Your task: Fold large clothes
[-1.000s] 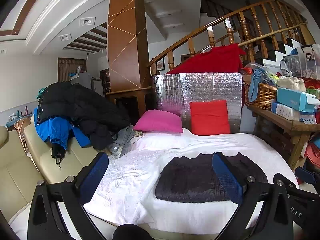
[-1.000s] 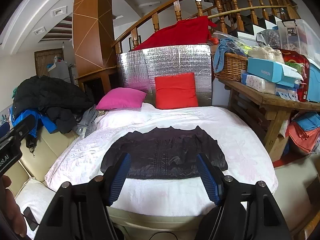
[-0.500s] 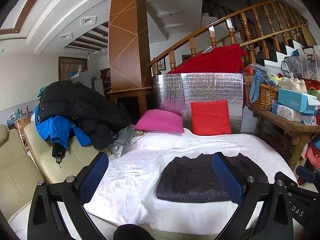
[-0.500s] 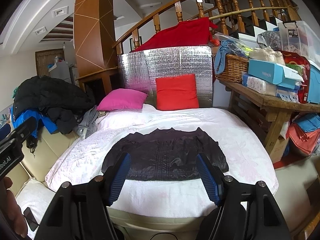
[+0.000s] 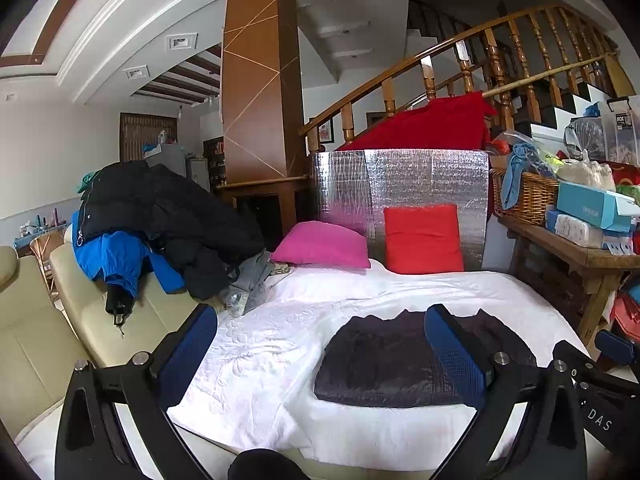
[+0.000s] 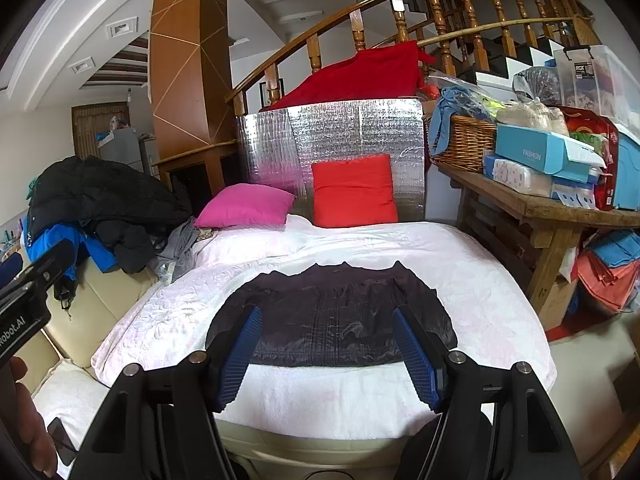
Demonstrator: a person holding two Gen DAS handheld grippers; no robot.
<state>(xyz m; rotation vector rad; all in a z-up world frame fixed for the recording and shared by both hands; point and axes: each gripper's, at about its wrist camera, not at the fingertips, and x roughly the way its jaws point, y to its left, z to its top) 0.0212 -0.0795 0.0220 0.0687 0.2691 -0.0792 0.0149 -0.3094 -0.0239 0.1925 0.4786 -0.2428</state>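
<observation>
White quilted bedspread [image 6: 472, 280] covered the bed; dark garment [image 6: 332, 316] lay flat mid-bed, w/ pink cushion [image 6: 246, 210] & red cushion [image 6: 354, 190] behind it. Left gripper [image 5: 320, 344] & right gripper [image 6: 328, 344] both spread, holding nothing, hovering short of garment.

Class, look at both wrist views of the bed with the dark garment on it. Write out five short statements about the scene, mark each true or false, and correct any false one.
1. The dark garment lies spread flat on the white bed cover. True.
2. The right gripper is clamped on the garment. False: its jaws are open and hold nothing.
3. The pink cushion sits to the left of the red cushion. True.
4. The left gripper is shut. False: its fingers are wide apart and empty.
5. The wicker basket rests on the bed. False: it stands on the wooden table to the right of the bed.
</observation>
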